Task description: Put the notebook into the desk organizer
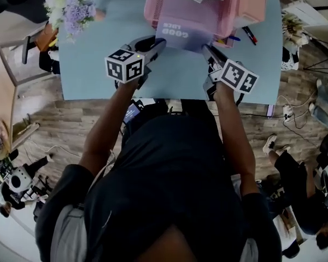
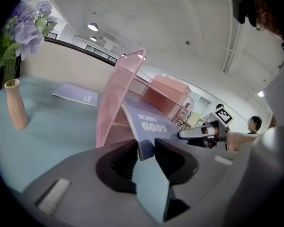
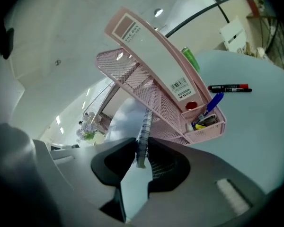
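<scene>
A purple notebook [image 1: 177, 34] printed "GOOD LUCK" is held upright between my two grippers, its top leaning into the pink mesh desk organizer [image 1: 208, 10] at the back of the blue table [image 1: 87, 64]. My left gripper [image 1: 159, 43] is shut on the notebook's lower left corner. In the left gripper view the cover [image 2: 149, 124] rises from the left gripper [image 2: 146, 148] against the organizer's mesh wall [image 2: 118, 98]. My right gripper [image 1: 206, 49] is shut on the spiral-bound edge [image 3: 144, 126]. The right gripper [image 3: 142, 148] pinches that spiral below the organizer [image 3: 146, 86].
A white file box [image 3: 151, 56] stands in the organizer, with pens [image 3: 208, 112] in its front pocket. Two markers [image 3: 229, 88] lie on the table to the right. A vase of flowers [image 1: 71, 10] stands at the back left. A second notebook [image 2: 75, 93] lies flat behind it.
</scene>
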Available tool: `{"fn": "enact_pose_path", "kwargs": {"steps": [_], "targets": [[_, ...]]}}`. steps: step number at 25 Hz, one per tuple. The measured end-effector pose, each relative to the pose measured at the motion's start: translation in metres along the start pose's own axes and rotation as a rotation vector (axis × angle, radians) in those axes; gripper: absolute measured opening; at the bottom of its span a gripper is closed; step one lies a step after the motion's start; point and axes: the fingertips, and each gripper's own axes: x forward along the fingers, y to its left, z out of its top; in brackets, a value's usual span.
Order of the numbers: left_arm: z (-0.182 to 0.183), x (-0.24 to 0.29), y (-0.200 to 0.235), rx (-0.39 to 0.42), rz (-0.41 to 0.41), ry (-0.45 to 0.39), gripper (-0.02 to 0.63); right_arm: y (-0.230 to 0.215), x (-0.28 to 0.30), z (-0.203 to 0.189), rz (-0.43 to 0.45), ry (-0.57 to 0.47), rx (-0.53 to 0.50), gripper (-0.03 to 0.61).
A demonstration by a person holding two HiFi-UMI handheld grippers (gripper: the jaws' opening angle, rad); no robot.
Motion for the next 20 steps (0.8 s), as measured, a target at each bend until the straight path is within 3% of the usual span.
{"fn": "enact_pose_path", "kwargs": {"steps": [10, 20], "targets": [[0.011, 0.002, 0.011, -0.009, -0.018, -0.013, 0.178, 0.005, 0.013, 0.013, 0.069, -0.032, 0.225, 0.063], [0.014, -0.015, 0.017, 0.052, 0.002, -0.044, 0.195, 0.006, 0.014, 0.02, 0.076, -0.058, 0.226, 0.066]]}}
